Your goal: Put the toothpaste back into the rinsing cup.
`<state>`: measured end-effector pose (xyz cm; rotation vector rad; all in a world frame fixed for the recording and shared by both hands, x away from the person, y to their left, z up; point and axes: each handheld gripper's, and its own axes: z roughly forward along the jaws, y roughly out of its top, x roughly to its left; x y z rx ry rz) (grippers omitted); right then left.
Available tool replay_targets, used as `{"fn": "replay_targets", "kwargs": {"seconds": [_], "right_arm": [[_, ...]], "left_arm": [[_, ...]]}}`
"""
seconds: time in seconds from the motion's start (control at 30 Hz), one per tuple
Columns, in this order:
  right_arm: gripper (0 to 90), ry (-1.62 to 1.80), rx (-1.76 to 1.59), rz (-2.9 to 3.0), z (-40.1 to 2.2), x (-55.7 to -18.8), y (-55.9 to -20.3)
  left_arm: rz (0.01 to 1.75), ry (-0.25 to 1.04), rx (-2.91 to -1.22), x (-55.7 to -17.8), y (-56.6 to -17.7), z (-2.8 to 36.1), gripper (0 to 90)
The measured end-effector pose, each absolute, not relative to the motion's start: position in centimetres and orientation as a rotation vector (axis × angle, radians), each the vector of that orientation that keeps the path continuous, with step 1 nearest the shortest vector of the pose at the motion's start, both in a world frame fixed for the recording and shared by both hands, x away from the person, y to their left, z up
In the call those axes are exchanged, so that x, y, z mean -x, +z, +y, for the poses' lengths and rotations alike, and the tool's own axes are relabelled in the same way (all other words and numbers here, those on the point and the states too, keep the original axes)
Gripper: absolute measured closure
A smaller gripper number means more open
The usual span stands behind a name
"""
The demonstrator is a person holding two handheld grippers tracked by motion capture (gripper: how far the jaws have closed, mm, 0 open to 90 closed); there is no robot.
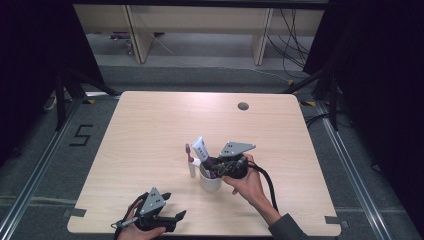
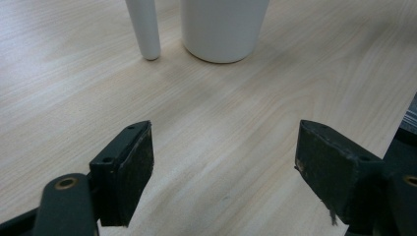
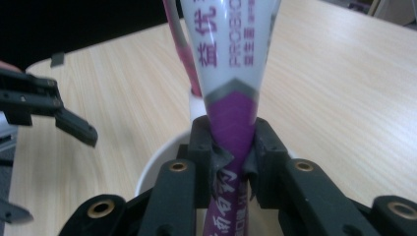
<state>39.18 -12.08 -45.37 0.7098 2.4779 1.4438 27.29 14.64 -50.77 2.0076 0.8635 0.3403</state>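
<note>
Light wooden table [image 1: 150,130] on grey floor [image 1: 200,75], dark curtains [image 1: 30,60] flanking.

A recording lab or test bay is showing here: a bare wooden table [image 1: 150,130] with a cable hole [image 1: 243,106] is standing between black curtains [image 1: 30,60], a taped number 5 [image 1: 80,135] is marking the grey floor at left, and loose cables [image 1: 292,40] are trailing at far right.
</note>
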Motion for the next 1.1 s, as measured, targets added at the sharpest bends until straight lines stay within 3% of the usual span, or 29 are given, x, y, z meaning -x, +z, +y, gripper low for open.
{"fn": "replay_targets", "kwargs": {"seconds": [0.43, 0.77, 1.1], "right_arm": [[72.5, 1.460, -0.705, 2.486, -12.3, -38.7, -45.4], [54.8, 1.530, -0.749, 2.467, -12.8, -38.6, -45.4], [46.8, 1.558, -0.769, 2.403, -13.9, -38.7, -44.5]], "left_arm": [[0.857, 0.343, -2.010, -27.3, -50.8, 14.6, 22.2], [0.855, 0.346, -2.036, -27.2, -50.9, 14.6, 22.3], [0.852, 0.338, -2.023, -27.2, -50.8, 14.5, 22.3]]}}
